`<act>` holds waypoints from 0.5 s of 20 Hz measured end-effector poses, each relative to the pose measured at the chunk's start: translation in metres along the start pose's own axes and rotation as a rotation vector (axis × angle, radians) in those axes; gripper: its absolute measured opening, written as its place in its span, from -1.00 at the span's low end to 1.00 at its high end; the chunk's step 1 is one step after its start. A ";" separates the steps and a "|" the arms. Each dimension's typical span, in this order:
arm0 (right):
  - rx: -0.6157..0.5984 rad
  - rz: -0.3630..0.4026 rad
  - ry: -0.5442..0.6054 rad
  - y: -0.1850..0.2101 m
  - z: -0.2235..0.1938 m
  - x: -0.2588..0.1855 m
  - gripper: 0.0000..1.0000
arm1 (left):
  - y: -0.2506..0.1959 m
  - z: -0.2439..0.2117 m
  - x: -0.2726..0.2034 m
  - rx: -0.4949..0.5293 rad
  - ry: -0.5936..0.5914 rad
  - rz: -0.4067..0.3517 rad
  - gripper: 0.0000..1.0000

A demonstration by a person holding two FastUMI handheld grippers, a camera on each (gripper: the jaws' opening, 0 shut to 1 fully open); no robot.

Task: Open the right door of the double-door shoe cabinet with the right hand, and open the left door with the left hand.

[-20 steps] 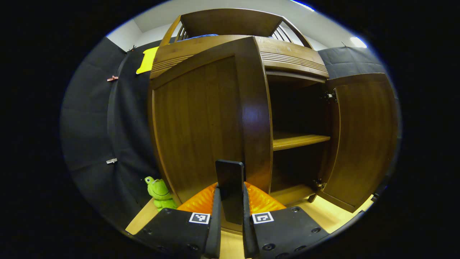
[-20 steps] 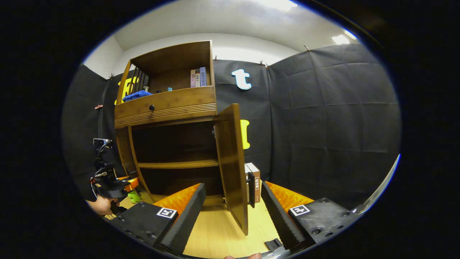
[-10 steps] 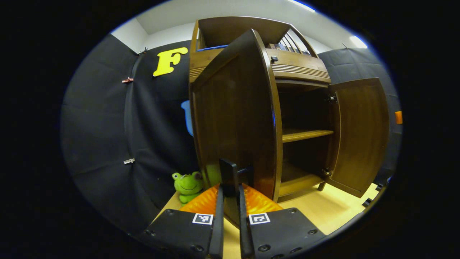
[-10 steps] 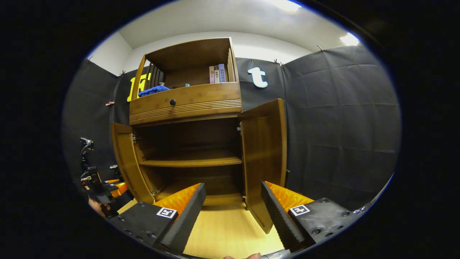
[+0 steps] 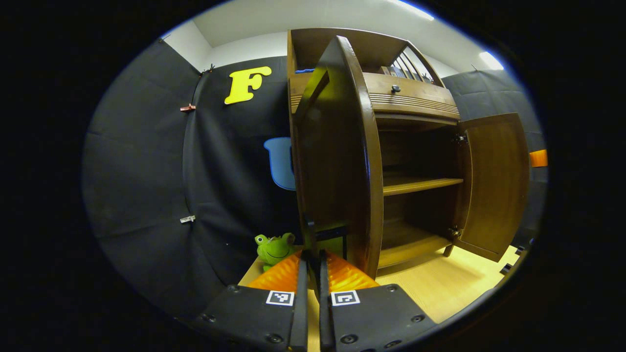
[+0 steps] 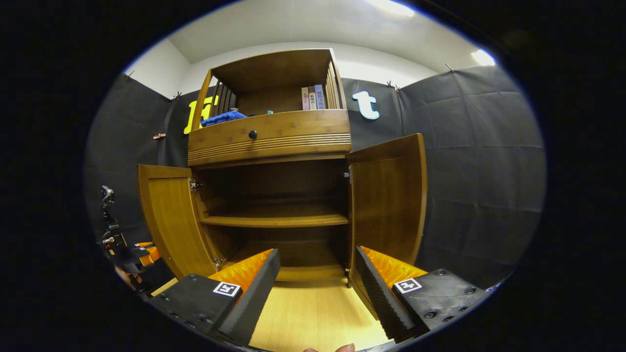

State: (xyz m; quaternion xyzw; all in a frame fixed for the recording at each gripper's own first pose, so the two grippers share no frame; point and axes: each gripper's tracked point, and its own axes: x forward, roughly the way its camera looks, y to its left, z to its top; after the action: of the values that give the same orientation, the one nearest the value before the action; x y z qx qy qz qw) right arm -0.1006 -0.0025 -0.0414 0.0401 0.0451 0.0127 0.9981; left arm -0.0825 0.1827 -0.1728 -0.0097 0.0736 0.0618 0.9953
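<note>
The brown wooden shoe cabinet (image 6: 274, 137) stands with both lower doors swung out. In the left gripper view the left door (image 5: 337, 161) is seen almost edge-on, and my left gripper (image 5: 310, 274) is shut on its dark handle (image 5: 313, 234) near the door's lower edge. The right door (image 5: 494, 181) stands wide open at the far side. In the right gripper view my right gripper (image 6: 317, 254) is open and holds nothing, a little way back from the cabinet. It faces the inner shelf (image 6: 274, 221), between the left door (image 6: 171, 220) and the right door (image 6: 386, 205). The left gripper (image 6: 132, 254) appears low at the left.
A green frog toy (image 5: 274, 247) sits on the floor beside the left door. Above the doors is a drawer with a dark knob (image 6: 253, 134). The top shelf holds books (image 6: 313, 98) and a blue item (image 6: 222, 117). Light wooden floor (image 6: 313, 313) lies before the cabinet.
The left door has swung further outward with my left gripper on its handle. The right gripper view has shifted to face the cabinet squarely, away from the right door; that gripper stayed open.
</note>
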 end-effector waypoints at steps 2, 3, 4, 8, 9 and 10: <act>-0.001 -0.001 -0.003 0.004 0.000 0.002 0.96 | 0.014 0.000 0.003 -0.009 0.000 0.013 -0.73; 0.001 0.001 -0.003 0.007 -0.001 0.003 1.00 | 0.021 -0.001 0.003 -0.016 -0.001 0.015 -0.71; 0.000 0.003 -0.003 0.010 -0.002 0.005 0.95 | 0.025 -0.001 0.002 -0.030 -0.001 0.006 -0.83; -0.013 0.017 0.001 0.018 -0.005 0.008 0.96 | 0.036 -0.003 0.000 -0.062 -0.003 -0.035 -0.79; -0.015 0.018 0.000 0.019 -0.005 0.008 0.96 | 0.040 -0.003 0.000 -0.062 -0.002 -0.039 -0.74; -0.018 0.017 -0.001 0.019 -0.004 0.007 0.96 | 0.041 -0.002 -0.001 -0.062 -0.003 -0.042 -0.74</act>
State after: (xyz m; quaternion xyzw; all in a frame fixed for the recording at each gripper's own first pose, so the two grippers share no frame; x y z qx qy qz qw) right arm -0.0942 0.0167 -0.0445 0.0313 0.0439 0.0216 0.9983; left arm -0.0884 0.2228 -0.1751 -0.0418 0.0698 0.0432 0.9957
